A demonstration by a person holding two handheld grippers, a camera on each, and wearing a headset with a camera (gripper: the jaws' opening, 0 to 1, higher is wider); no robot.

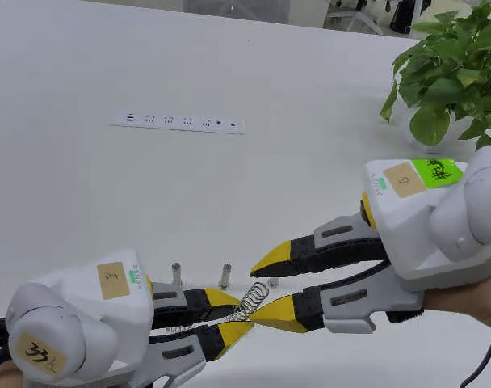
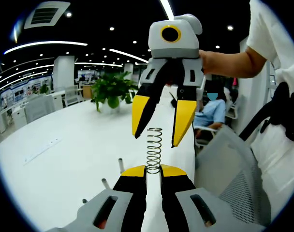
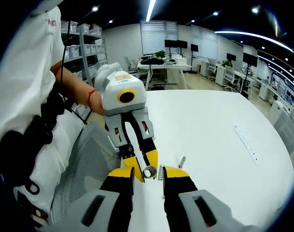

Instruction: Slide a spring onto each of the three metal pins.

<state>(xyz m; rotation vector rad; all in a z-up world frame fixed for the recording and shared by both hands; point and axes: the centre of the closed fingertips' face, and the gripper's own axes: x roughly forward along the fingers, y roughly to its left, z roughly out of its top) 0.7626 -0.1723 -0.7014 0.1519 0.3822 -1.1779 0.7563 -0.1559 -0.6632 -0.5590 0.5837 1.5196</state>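
Note:
A small steel spring [image 1: 252, 301] sticks out from the yellow tips of my left gripper [image 1: 239, 314], which is shut on its near end. In the left gripper view the spring [image 2: 154, 150] stands straight up from the shut jaws of my left gripper [image 2: 154, 170]. My right gripper [image 2: 156, 135] faces it, open, with its tips on either side of the spring's free end. From the right gripper view the spring [image 3: 149, 171] shows end-on between the open jaws. My right gripper [image 1: 266, 288] comes in from the right. Two upright metal pins [image 1: 176, 275] [image 1: 225, 276] stand on the table just behind the tips.
A white power strip [image 1: 178, 123] lies flat farther back on the white table [image 1: 84, 186]. A potted green plant [image 1: 451, 73] stands at the far right. Behind the left gripper [image 3: 132, 121] are the person's arm, body and a mesh chair.

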